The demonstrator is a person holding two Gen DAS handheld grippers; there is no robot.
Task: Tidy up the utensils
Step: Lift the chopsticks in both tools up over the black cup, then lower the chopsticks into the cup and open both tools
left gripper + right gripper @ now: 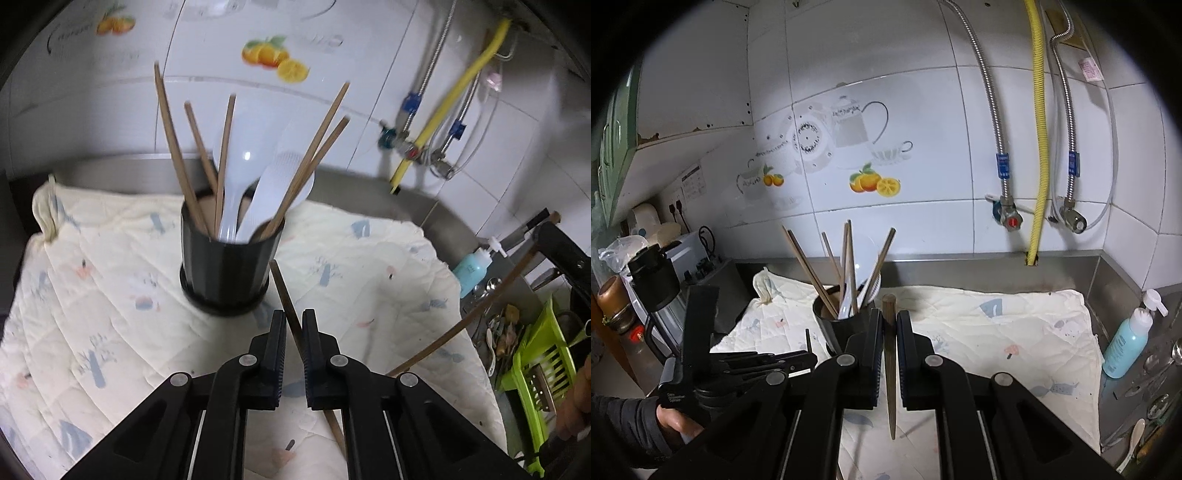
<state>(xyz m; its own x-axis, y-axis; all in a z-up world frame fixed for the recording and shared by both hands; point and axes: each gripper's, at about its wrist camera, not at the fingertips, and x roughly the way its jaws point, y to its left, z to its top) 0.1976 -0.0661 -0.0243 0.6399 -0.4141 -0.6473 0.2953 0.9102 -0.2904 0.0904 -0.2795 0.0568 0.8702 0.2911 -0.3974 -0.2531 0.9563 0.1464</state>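
A black utensil holder stands on a pale quilted cloth and holds several wooden chopsticks and two white plastic spoons. My left gripper is shut on a dark wooden chopstick, just in front of and to the right of the holder. My right gripper is shut on another dark chopstick, held upright just right of the holder. That chopstick also shows at the right in the left wrist view. The left gripper shows in the right wrist view.
A steel counter edge and tiled wall with hoses and valves lie behind. A blue soap bottle stands right of the cloth. A sink with loose spoons and a green rack are at the right. Kettles and appliances crowd the left.
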